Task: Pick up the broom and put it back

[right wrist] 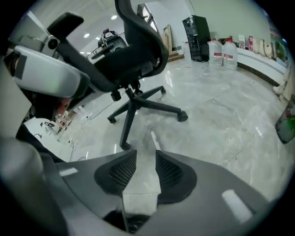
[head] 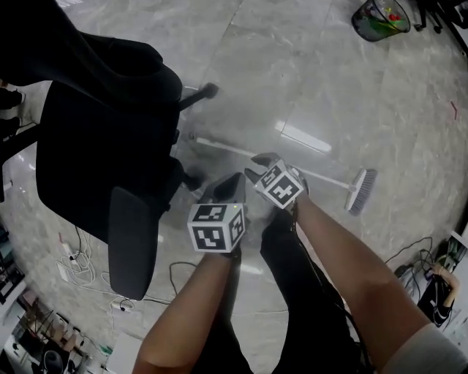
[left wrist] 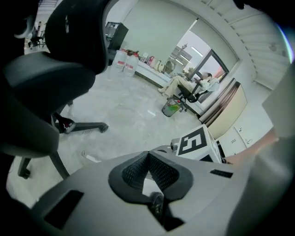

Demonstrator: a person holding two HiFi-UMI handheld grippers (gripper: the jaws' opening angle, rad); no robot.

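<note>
**Broom** (head: 227, 146): lies flat on the grey marble floor (head: 307, 80). In the head view its long axis runs from upper left to lower right. The brush head (head: 361, 191) is at the right end. The bare handle tip points left, toward the base of the office chair (head: 102, 146). The middle of the handle is hidden behind the right gripper. Neither gripper touches the broom.

**Handle tip, other views:** in the right gripper view it shows on the floor (right wrist: 154, 138), just beyond the jaw gap and near the chair's wheeled legs. In the left gripper view it shows low at the left (left wrist: 91, 157).

**Left gripper** (head: 228, 186): held on a bare forearm and angled down at the floor. In its own view the pads meet at their tips (left wrist: 147, 154), with nothing between them.

**Right gripper** (head: 257, 166): just beside the left one and above the handle. Its jaws stand apart (right wrist: 145, 156), and only bare floor shows through the gap.

**Office chair:** black, on castors, filling the left of the head view.

**Waste bin** (head: 380, 18): black mesh with green contents, at the upper right, well apart from the broom.

**Cables** (head: 80, 263): a loose tangle on the floor at the lower left.
</note>
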